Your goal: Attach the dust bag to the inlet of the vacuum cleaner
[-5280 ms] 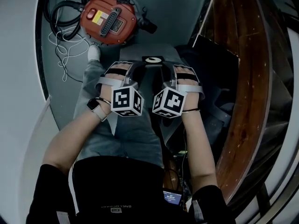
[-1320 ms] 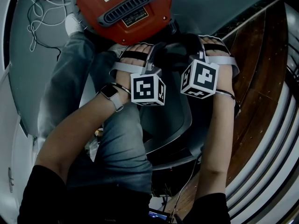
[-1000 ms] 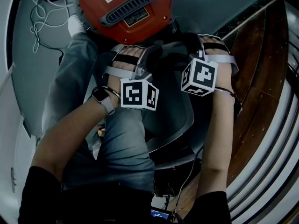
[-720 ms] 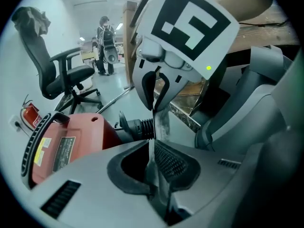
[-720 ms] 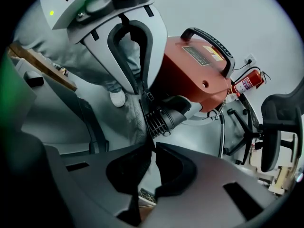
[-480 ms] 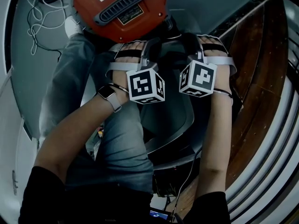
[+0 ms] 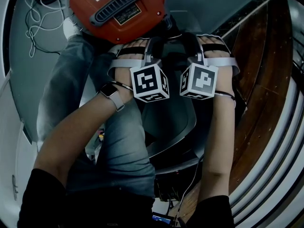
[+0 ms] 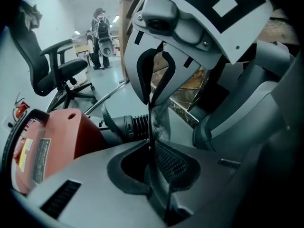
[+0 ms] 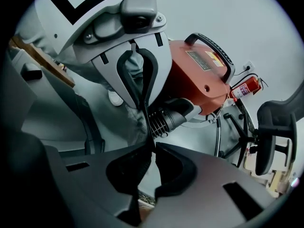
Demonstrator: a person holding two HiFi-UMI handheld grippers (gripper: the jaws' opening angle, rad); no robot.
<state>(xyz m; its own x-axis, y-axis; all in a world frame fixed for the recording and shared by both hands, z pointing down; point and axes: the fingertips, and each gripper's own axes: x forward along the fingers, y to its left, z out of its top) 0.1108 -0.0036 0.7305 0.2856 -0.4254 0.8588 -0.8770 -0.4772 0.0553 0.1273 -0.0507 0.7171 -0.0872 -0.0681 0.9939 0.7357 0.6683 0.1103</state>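
Grippers number two, set tip to tip. The left gripper (image 8: 151, 148) has its jaws pinched together on the thin edge of the one grey dust bag (image 8: 160, 122). The right gripper (image 9: 150, 147) pinches the same bag from the opposite side. The fabric hangs just beyond both sets of fingertips. Past it, near the tips, lies the one red vacuum cleaner (image 7: 116, 8). Its single ribbed black inlet (image 9: 167, 118) is just beside the bag, though contact cannot be made out.
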